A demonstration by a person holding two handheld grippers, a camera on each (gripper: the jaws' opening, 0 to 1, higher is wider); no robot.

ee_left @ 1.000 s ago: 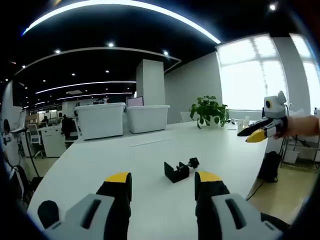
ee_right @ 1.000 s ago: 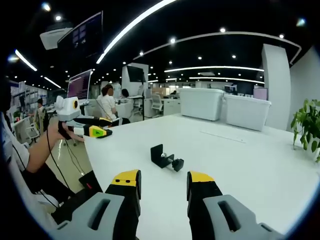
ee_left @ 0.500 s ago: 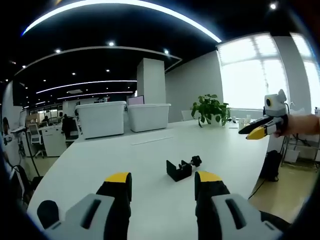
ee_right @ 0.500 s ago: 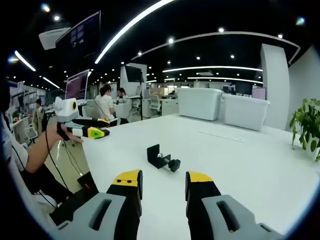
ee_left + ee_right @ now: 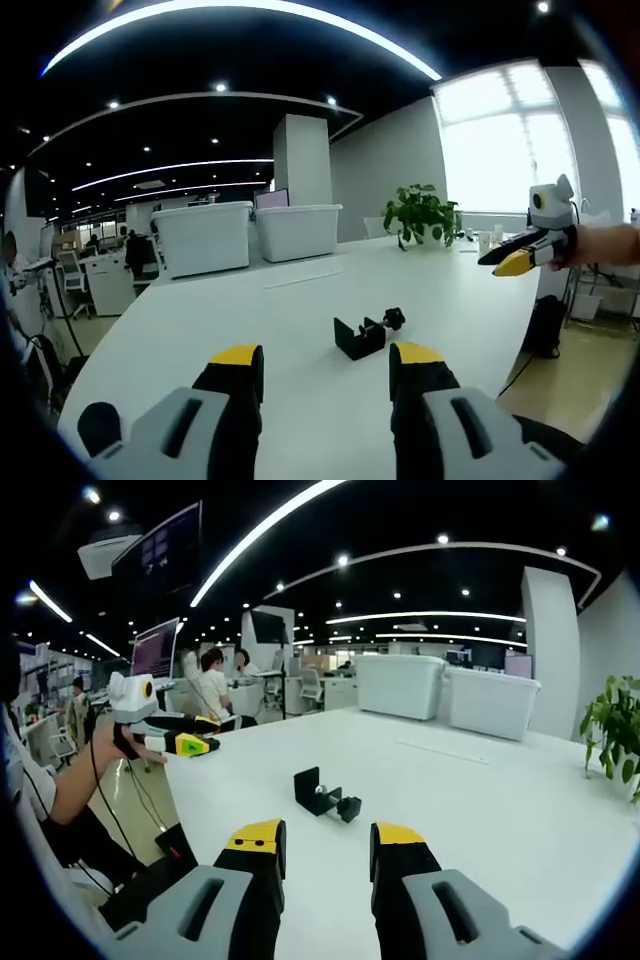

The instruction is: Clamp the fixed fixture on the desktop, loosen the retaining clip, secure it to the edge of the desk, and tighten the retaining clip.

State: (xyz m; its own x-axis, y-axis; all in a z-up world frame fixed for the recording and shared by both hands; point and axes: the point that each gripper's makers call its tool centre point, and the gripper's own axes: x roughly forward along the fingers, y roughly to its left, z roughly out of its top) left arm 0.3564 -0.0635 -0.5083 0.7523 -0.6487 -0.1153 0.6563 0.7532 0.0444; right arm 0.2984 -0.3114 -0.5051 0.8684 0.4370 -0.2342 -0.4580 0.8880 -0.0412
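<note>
Open-plan office, dark ceiling with strip lights; white desk point(image 5: 300, 330) carries the work. Clamp point(image 5: 365, 334) lies on the desk surface, black, U-shaped bracket with a screw knob at one end, untouched by either gripper. Left gripper point(image 5: 325, 372): jaws spread, nothing between them, yellow-tipped, hovering short of the clamp, which sits just beyond and between the tips. Right gripper point(image 5: 318, 848): jaws likewise apart and empty, clamp point(image 5: 326, 795) a little beyond the tips. In the left gripper view the right gripper point(image 5: 512, 262) is seen held in a hand out past the desk edge, well apart from the clamp. In the right gripper view the left gripper point(image 5: 192, 744) sits at the desk edge, also well clear of the clamp. Beyond the clamp: two white bins point(image 5: 245, 235) on the far side of the desk, and a potted plant point(image 5: 420, 213) beside them toward the window.
</note>
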